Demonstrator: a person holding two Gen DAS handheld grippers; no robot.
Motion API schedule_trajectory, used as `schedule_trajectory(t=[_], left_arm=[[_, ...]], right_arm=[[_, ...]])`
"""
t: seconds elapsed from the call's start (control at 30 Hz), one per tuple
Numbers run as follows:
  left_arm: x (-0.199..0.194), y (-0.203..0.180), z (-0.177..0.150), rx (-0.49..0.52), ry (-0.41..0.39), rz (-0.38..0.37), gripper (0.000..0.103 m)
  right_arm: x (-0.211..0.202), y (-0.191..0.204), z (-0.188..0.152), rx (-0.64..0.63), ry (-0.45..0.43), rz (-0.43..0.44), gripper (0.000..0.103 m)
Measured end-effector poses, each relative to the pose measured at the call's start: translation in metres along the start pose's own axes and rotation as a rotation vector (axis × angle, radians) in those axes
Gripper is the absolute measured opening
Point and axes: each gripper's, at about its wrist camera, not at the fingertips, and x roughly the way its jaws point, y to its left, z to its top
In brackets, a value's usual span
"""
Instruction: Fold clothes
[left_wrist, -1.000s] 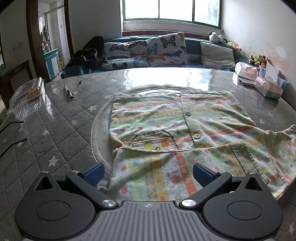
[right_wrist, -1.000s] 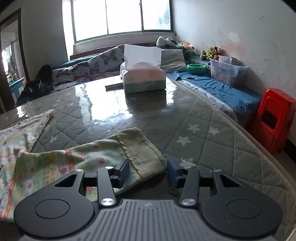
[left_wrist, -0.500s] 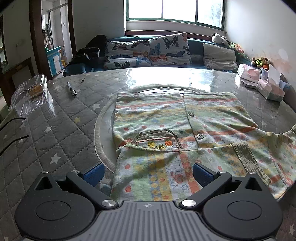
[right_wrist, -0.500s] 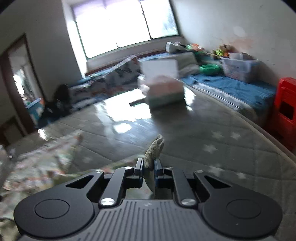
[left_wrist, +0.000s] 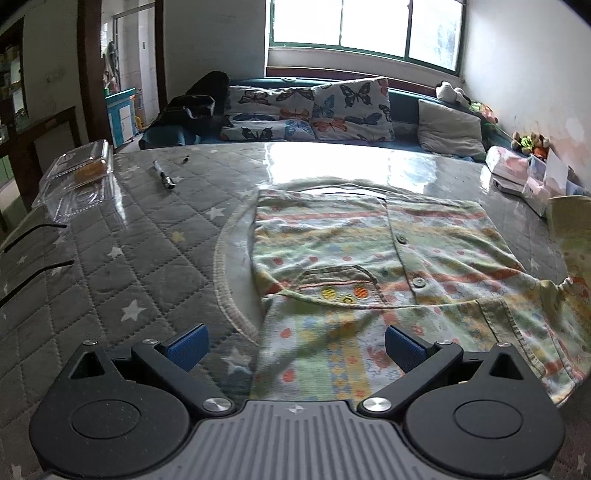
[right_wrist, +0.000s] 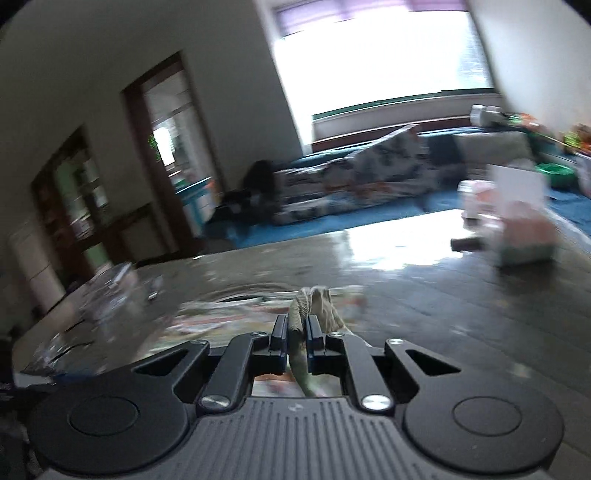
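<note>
Blue pads of the left gripper (left_wrist: 294, 349) stand wide apart, released, low over the near edge of a striped, patterned cardigan (left_wrist: 354, 258) spread flat on the quilted, star-printed table (left_wrist: 122, 258). The garment's button placket runs away from the camera toward the window, so its long axis lies near to far; one sleeve is folded across the near part, cuff (left_wrist: 506, 332) pointing right. At the right edge of this view another part of the fabric rises off the table. The right wrist view, badly blurred, shows what the left cannot: the right gripper (right_wrist: 296, 328) clenched on a ribbed cuff (right_wrist: 314, 306), which stands up between the pads above the garment. Farther left lie a clear plastic box (left_wrist: 77, 173) and a pen (left_wrist: 162, 175); a tissue box (right_wrist: 517, 236) sits far right.
</note>
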Motion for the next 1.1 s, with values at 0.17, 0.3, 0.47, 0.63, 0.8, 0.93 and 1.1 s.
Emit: schedule_trajectory(t=[0.17, 0.3, 0.47, 0.63, 0.8, 0.93, 1.1], left_arm=[[-0.003, 0.016, -0.003, -0.035, -0.006, 0.019, 0.103], [-0.006, 0.029, -0.005, -0.063, -0.011, 0.034, 0.103], [-0.009, 0.046, -0.007, -0.111, -0.015, 0.052, 0.103], [-0.01, 0.053, -0.008, -0.129, -0.013, 0.059, 0.103], [-0.008, 0.05, -0.006, -0.126, -0.014, 0.048, 0.103], [-0.006, 0.04, -0.001, -0.11, -0.017, 0.031, 0.103], [0.001, 0.023, 0.004, -0.08, -0.015, -0.001, 0.103]], right_arm=[[0.028, 0.054, 0.006, -0.089, 0.035, 0.124, 0.008], [0.046, 0.094, 0.009, -0.157, 0.056, 0.202, 0.008], [0.071, 0.132, 0.004, -0.212, 0.115, 0.268, 0.008], [0.09, 0.153, -0.018, -0.261, 0.199, 0.307, 0.011], [0.086, 0.159, -0.032, -0.298, 0.237, 0.338, 0.027], [0.077, 0.15, -0.025, -0.328, 0.22, 0.313, 0.059], [0.061, 0.121, -0.025, -0.361, 0.235, 0.243, 0.087]])
